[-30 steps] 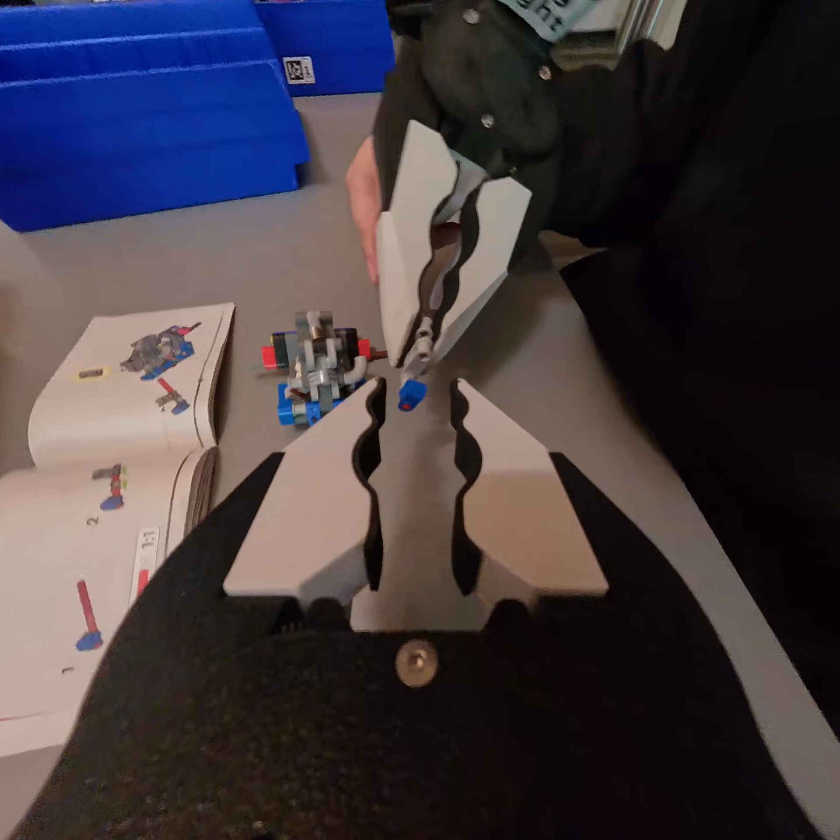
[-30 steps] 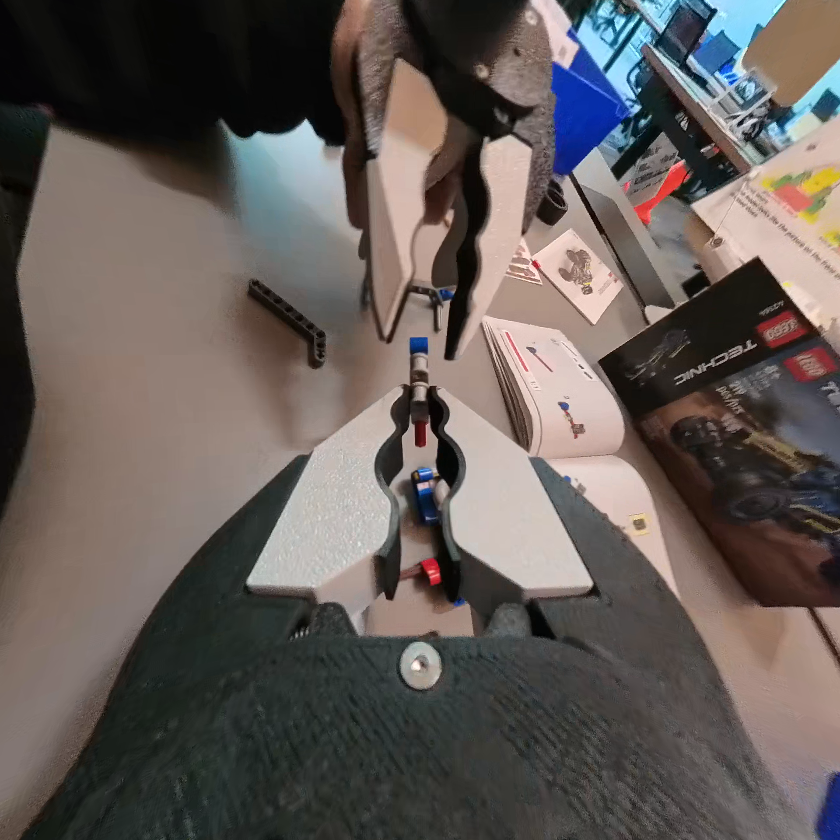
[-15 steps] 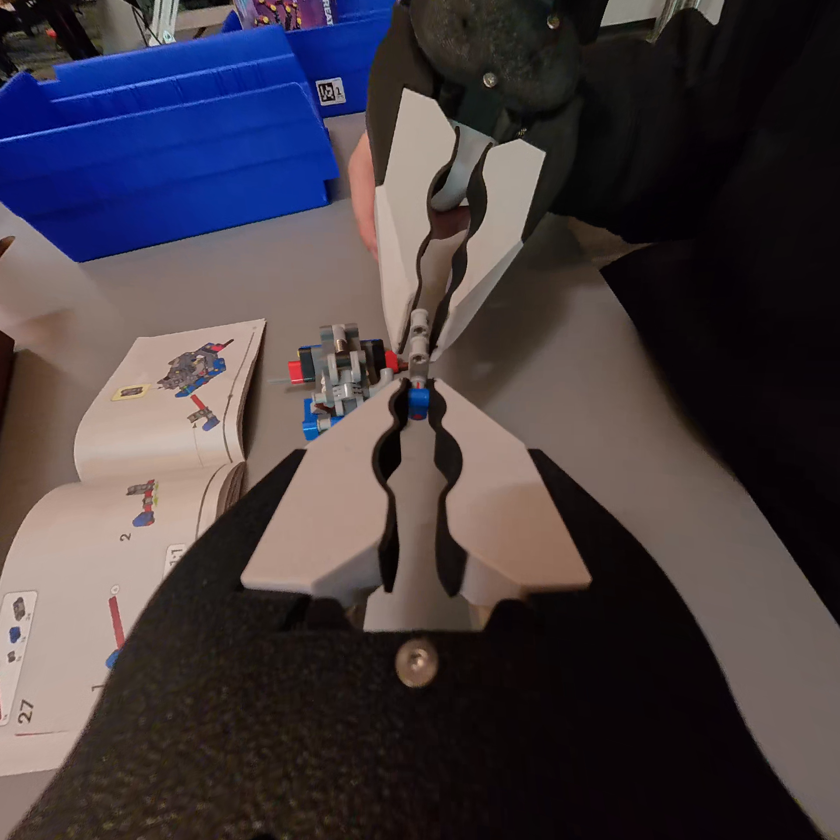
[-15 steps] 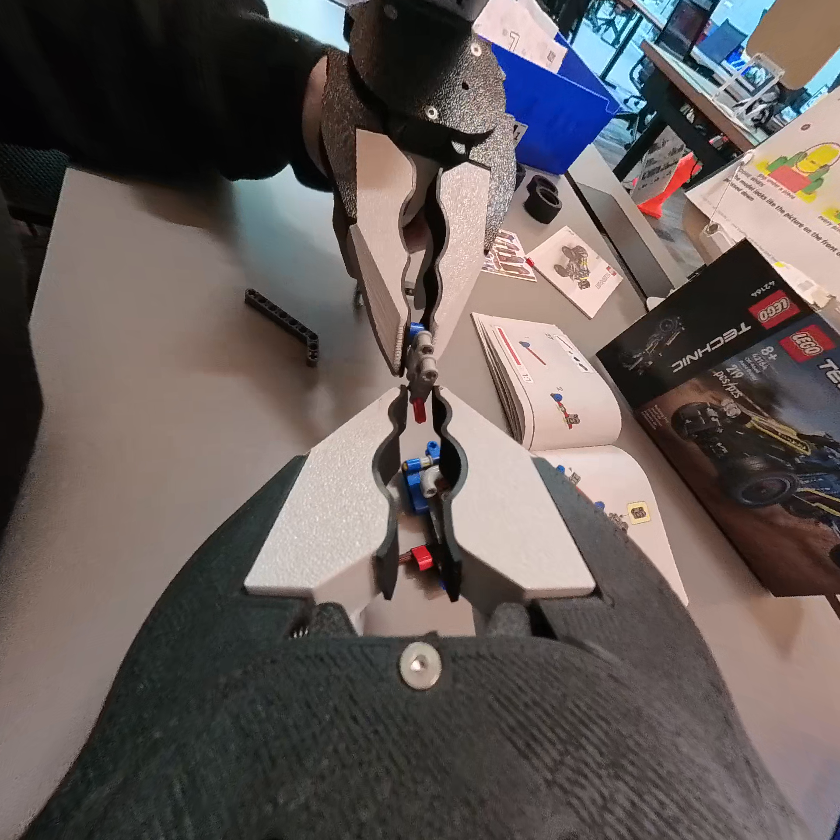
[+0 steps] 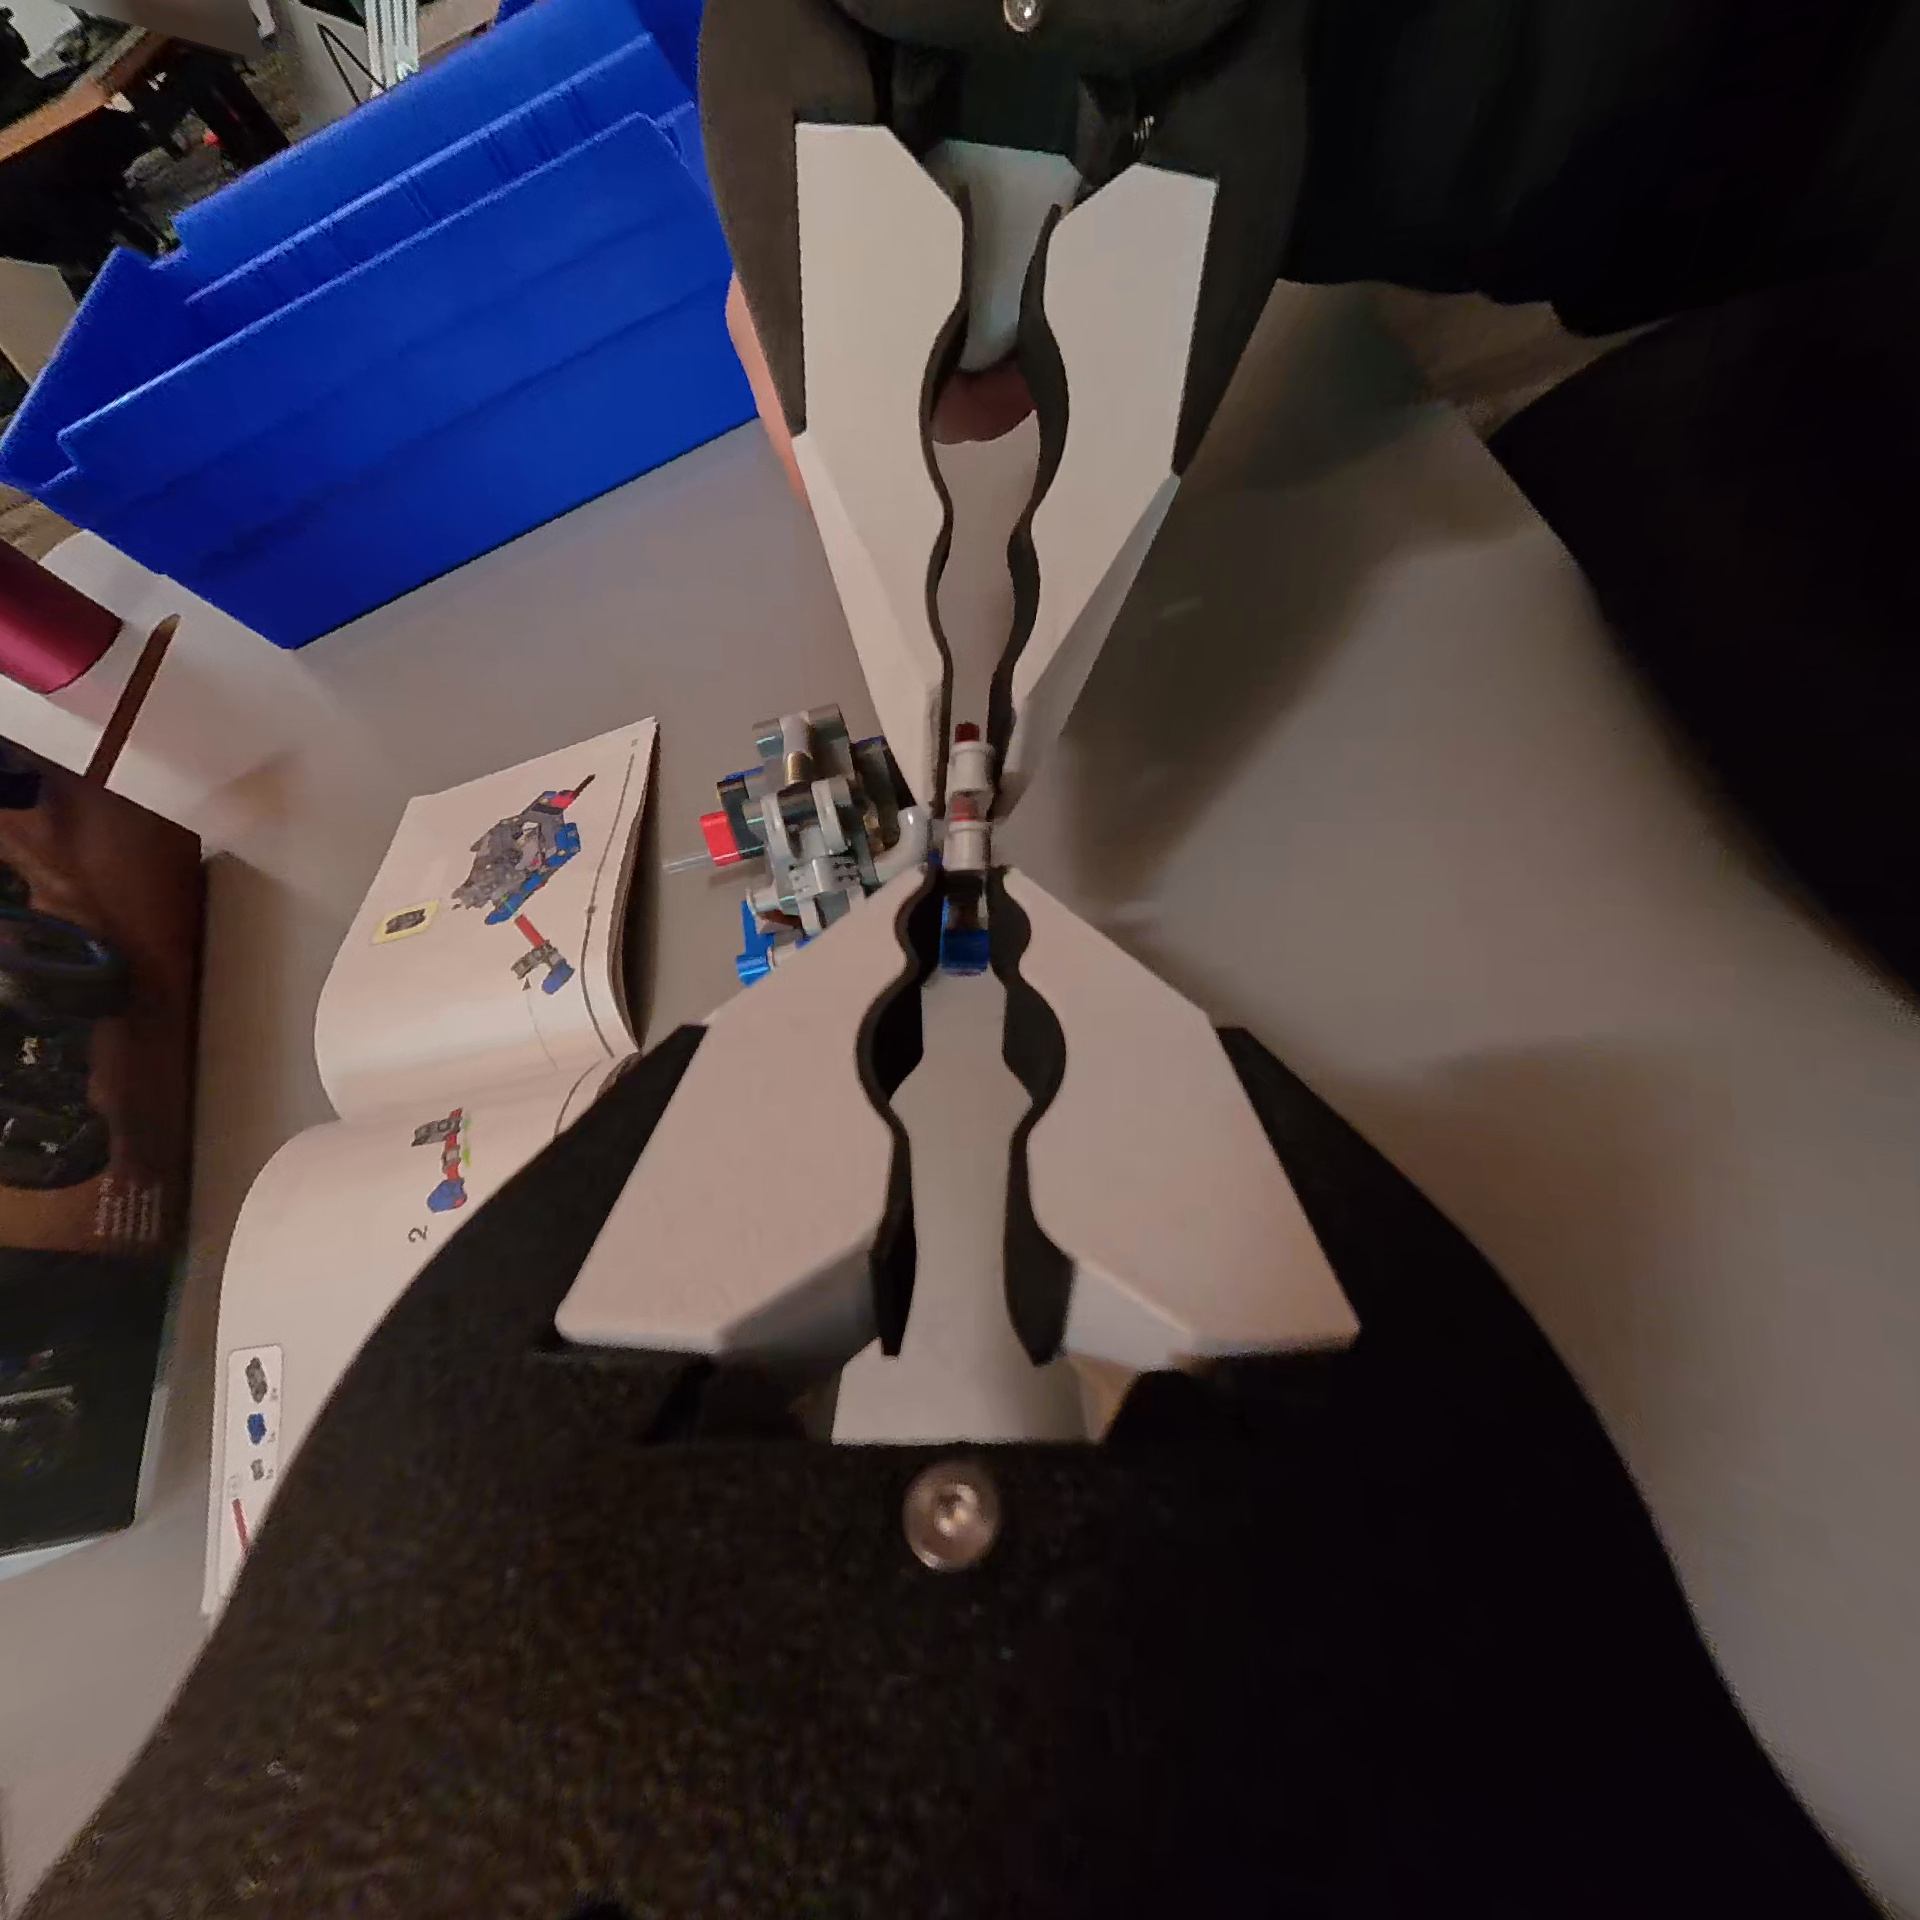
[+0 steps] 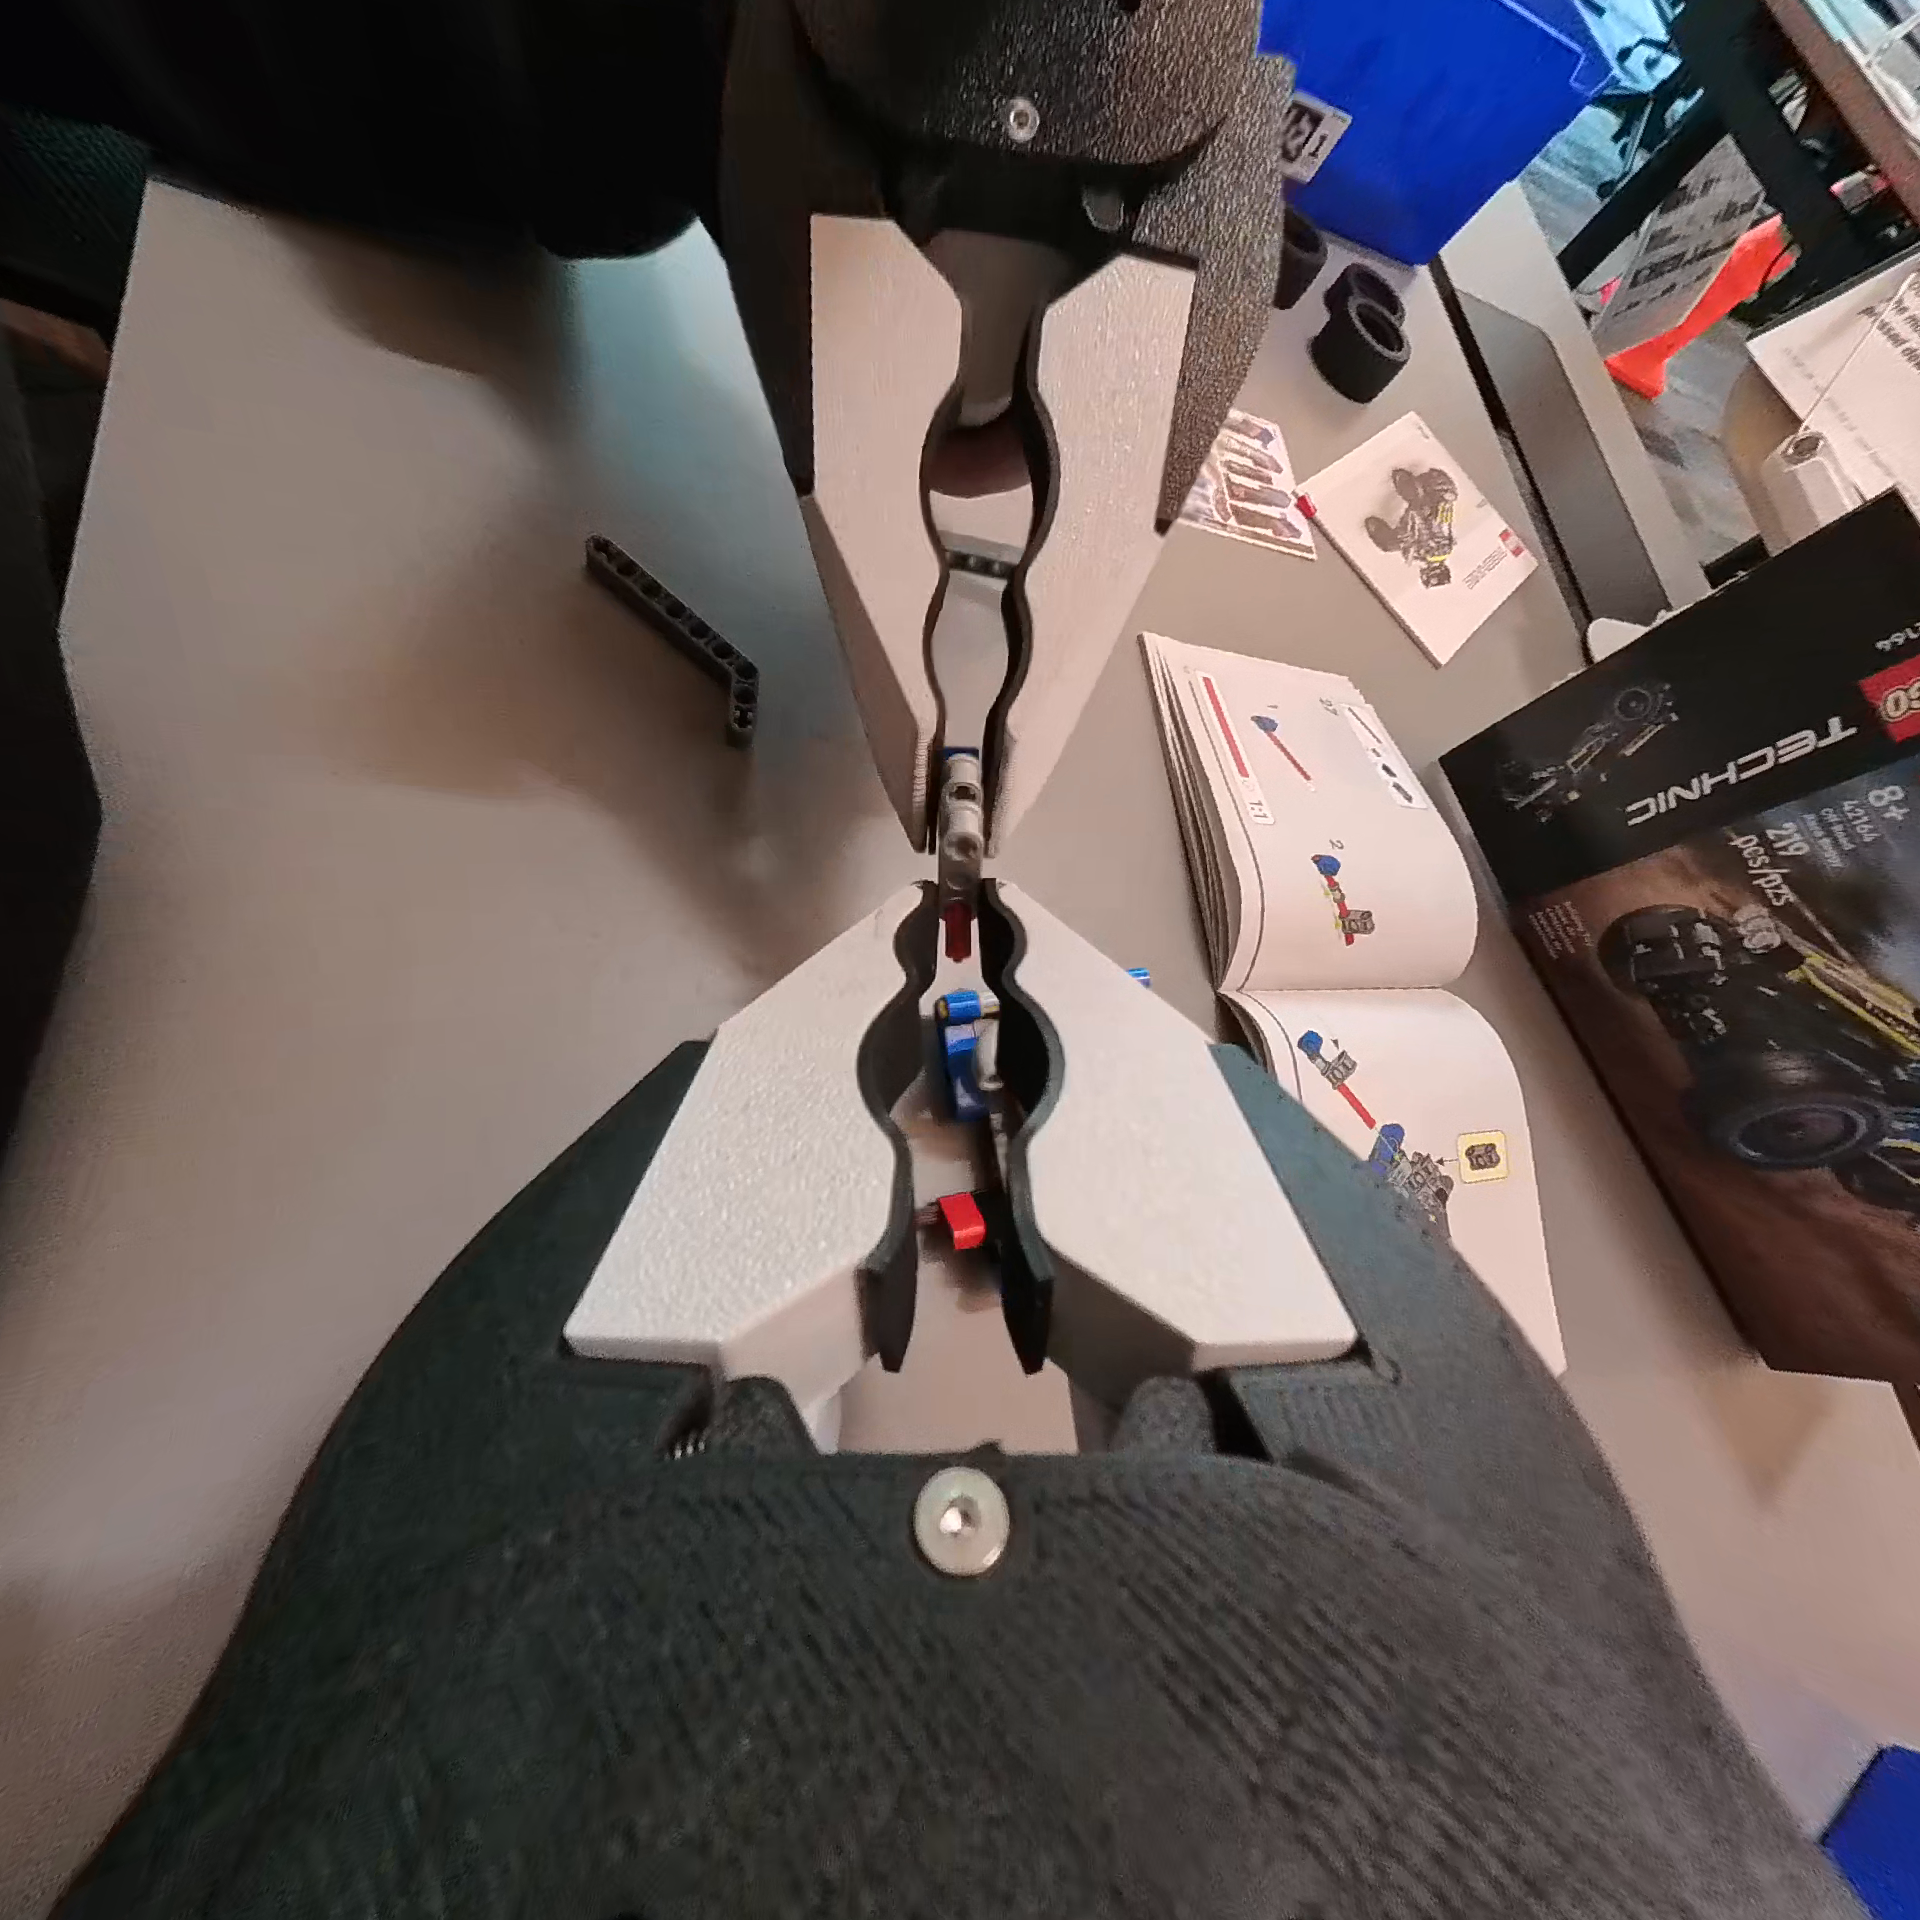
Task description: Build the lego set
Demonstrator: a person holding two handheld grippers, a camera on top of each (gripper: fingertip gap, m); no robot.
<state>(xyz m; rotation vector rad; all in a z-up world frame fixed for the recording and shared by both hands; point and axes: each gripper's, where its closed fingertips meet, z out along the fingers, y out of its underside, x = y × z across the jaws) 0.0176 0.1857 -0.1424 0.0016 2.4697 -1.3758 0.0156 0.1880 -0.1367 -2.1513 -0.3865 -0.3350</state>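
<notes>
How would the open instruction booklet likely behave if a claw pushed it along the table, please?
The instruction booklet would probably flex rather than slide stiffly: its pages arch up from the spine. The thin fanned page edges suggest it is light, and a push there may well flip pages.

Counted: two tongs, left (image 5: 961, 902) and right (image 6: 961, 902); two instruction booklets (image 6: 1340, 894) (image 6: 1418, 535); one set box (image 6: 1725, 914); two black tyres (image 6: 1361, 332); one angled beam (image 6: 675, 639).

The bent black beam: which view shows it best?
The right wrist view. There the beam lies in plain sight on the table, left of the grippers. The left wrist view does not show it at all.
</notes>
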